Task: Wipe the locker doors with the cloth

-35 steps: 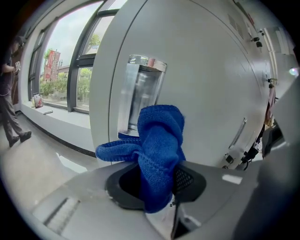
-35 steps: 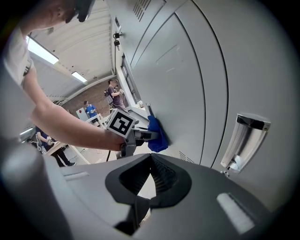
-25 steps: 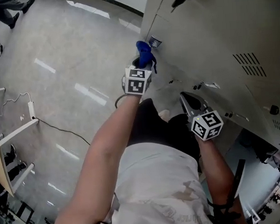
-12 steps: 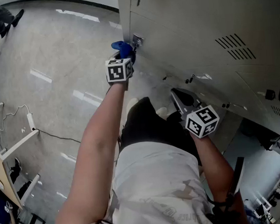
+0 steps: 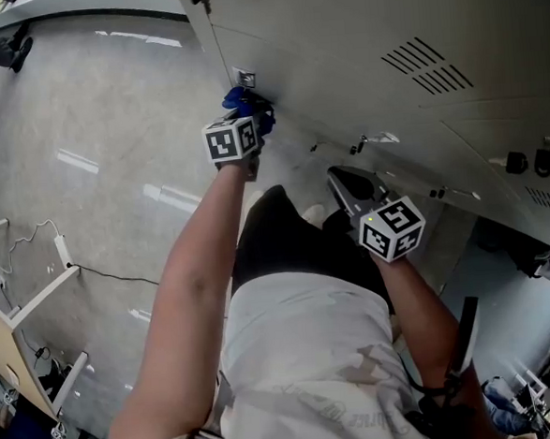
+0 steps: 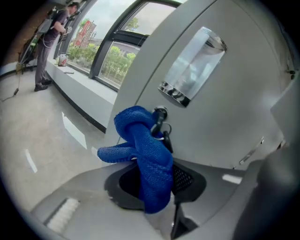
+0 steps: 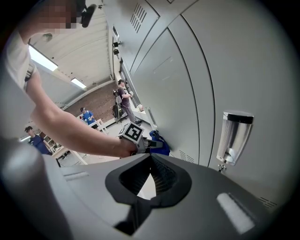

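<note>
Locker door point(image 6: 234, 98), cloth point(image 6: 151, 168); key point(image 6: 160, 121) only in left gripper view

Floor point(image 5: 81, 134): grey, polished; pale streaks of reflected light lie across it.
Cable point(image 5: 110, 272): thin and dark, trailing over the floor from the left-hand table.
Table point(image 5: 36, 292): white frame with a wooden top, at the left edge of the head view.
Windows point(image 6: 110, 54): tall, dark-framed; daylight and green trees outside.
Sill point(image 6: 77, 86): low white ledge under the windows, dark skirting at its foot.
Ceiling point(image 7: 70, 47): pale and ribbed.
Strip lights point(image 7: 41, 58): two, both lit.
Far wall point(image 7: 96, 105): reddish-brown brick.
Bystander point(image 6: 47, 37): stands at the sill.
</note>
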